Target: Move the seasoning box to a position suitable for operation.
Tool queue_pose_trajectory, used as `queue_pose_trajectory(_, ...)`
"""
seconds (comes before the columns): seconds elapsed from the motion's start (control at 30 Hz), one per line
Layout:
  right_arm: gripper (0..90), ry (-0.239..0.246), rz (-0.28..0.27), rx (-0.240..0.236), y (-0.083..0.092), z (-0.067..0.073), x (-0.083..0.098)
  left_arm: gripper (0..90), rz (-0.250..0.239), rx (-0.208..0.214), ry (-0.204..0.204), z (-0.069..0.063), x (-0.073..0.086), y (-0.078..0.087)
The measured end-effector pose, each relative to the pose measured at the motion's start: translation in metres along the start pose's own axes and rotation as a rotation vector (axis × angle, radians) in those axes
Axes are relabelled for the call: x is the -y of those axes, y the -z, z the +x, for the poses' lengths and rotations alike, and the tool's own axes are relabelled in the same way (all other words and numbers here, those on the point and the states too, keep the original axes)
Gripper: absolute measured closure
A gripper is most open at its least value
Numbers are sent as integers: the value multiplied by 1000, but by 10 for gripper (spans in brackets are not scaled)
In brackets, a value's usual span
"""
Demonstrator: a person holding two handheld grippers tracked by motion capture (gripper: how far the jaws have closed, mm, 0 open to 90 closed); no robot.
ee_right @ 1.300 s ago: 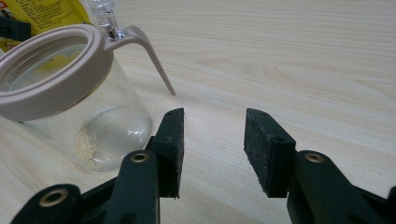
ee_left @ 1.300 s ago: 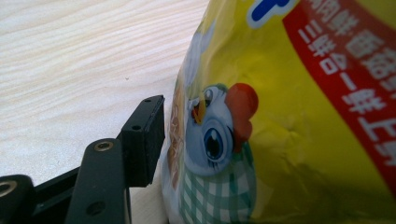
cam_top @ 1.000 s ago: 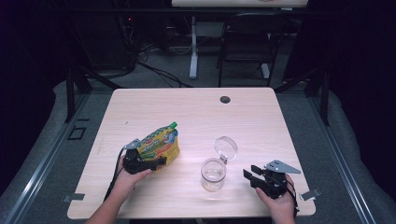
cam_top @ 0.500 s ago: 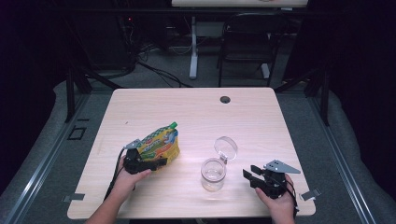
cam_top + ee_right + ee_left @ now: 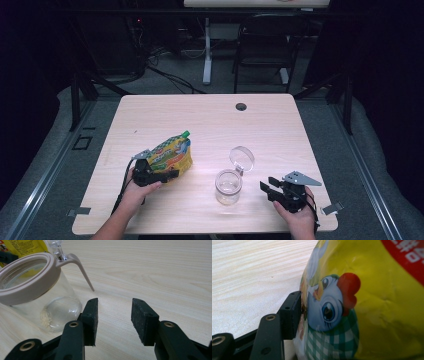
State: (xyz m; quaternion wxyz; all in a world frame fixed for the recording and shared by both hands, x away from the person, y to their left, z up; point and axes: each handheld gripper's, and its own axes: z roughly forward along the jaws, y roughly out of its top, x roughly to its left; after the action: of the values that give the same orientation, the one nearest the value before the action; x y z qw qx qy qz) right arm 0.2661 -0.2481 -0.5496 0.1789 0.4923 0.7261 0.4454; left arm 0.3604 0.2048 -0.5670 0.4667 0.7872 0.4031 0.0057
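A yellow snack pouch [image 5: 172, 155] with a green cap lies on the wooden table [image 5: 210, 120], left of centre. My left gripper [image 5: 169, 175] is at its near end. Its jaws have just closed a little on the pouch [image 5: 374, 302], which sits between them. The one visible pad [image 5: 290, 312] presses against the cartoon print; the other jaw is hidden behind the bag. A small glass jar [image 5: 228, 187] stands with its hinged lid [image 5: 242, 156] flipped up. My right gripper [image 5: 267, 184] rests just right of the jar [image 5: 37, 290], open [image 5: 114, 307] with nothing between its pads.
A dark round grommet [image 5: 241, 106] sits near the table's far edge. Beyond the table stand chair legs and cables on the floor. The jar's beige rim and spout [image 5: 82, 270] reach toward my right gripper.
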Motion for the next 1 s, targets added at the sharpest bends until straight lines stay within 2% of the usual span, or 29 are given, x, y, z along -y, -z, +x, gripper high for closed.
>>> queue_pose_trajectory(0.47, 570, -2, -2, -3, 0, 0, 0, 419, -3, 2, 1, 4, 2, -4)
queue_pose_trajectory(0.63, 569, -2, -2, -4, 0, 1, 0, 423, -18, -8, 6, 3, 4, -5)
queue_pose_trajectory(1.0, 566, -5, -1, -5, -1, 1, 1, 419, -12, -37, -2, 3, 9, -7)
